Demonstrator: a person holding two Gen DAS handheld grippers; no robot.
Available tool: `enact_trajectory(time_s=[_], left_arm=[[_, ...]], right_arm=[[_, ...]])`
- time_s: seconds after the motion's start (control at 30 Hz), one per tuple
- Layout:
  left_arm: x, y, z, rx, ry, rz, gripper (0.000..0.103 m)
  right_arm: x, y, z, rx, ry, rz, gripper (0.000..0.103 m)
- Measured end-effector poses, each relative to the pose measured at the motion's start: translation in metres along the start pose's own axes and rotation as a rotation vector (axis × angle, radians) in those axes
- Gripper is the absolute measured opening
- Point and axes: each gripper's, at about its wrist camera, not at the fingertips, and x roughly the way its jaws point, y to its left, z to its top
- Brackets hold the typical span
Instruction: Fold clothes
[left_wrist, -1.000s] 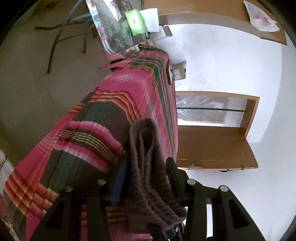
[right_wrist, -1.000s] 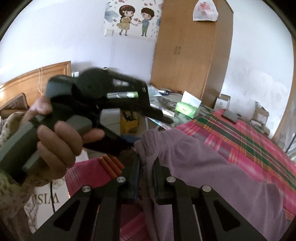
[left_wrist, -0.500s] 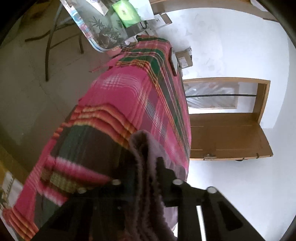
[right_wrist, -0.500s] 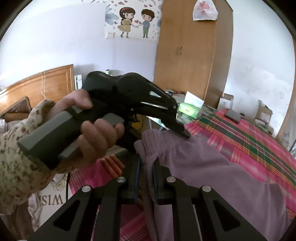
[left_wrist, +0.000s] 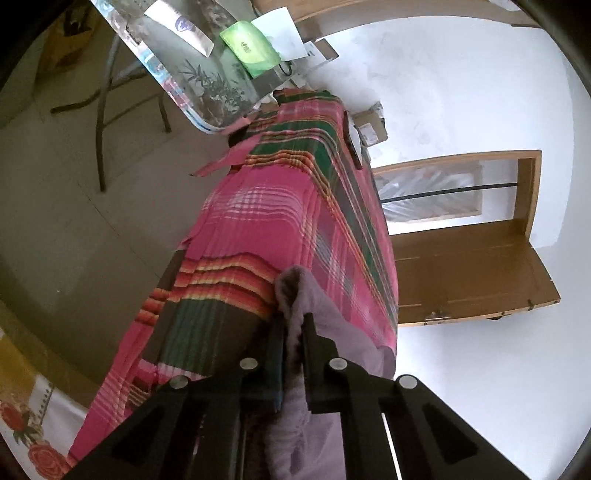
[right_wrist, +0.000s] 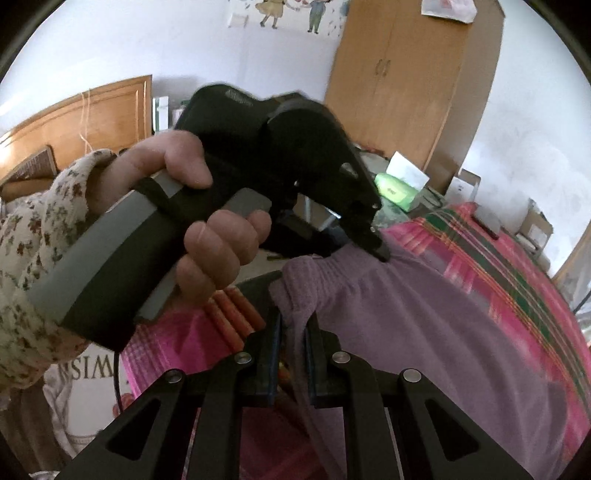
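Pinching the ribbed waistband edge of the mauve garment (right_wrist: 424, 332), the right gripper (right_wrist: 292, 334) has its jaws narrow with cloth squeezed between the pads, and the rest of the garment spreads ahead and to its right over the pink plaid bedspread (right_wrist: 517, 266). Just ahead of it and slightly left, the left gripper (right_wrist: 382, 254) — carried in the person's left hand (right_wrist: 207, 221) — bites the same waistband further along; its own camera shows the left gripper (left_wrist: 293, 332) closing its jaws, with a fold of the garment (left_wrist: 332, 332) already pressed between them. My worry is the grip depth: both pinches look shallow, near the hem, so a lift could let the thick knit slide out of one side, and the garment would sag or twist into a crooked fold. It could also drag the bedspread if a pad has caught it underneath, which I cannot tell. For writing, only the letters "WIS" read on a white bag (right_wrist: 92, 384) below left — the green packet (left_wrist: 251, 46) on the glass table (left_wrist: 177, 74) carries print too small to read.
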Motion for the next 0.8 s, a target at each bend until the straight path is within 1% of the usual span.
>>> enact_trajectory(time_s=[0.13, 0.2, 0.3, 0.53, 0.7, 0.8], left_arm=[[-0.003, 0.006, -0.002, 0.005, -0.005, -0.004, 0.008], [-0.003, 0.010, -0.001, -0.017, -0.004, -0.021, 0.008], [0.001, 0.006, 0.000, -0.007, -0.006, -0.009, 0.008], [0.001, -0.012, -0.002, 0.022, -0.014, 0.045, 0.008], [-0.003, -0.030, -0.005, 0.062, -0.035, 0.088, 0.008], [-0.006, -0.040, -0.007, 0.082, -0.049, 0.101, 0.008]], right_arm=[[0.001, -0.001, -0.001, 0.006, 0.002, 0.005, 0.012], [0.003, -0.001, -0.002, 0.006, 0.016, 0.010, 0.012], [0.005, -0.004, -0.003, 0.021, 0.025, 0.023, 0.012], [0.002, -0.003, -0.005, 0.028, 0.021, 0.015, 0.012], [-0.009, -0.008, -0.005, 0.056, -0.029, 0.012, 0.012], [-0.019, -0.009, -0.006, 0.071, -0.060, 0.008, 0.012]])
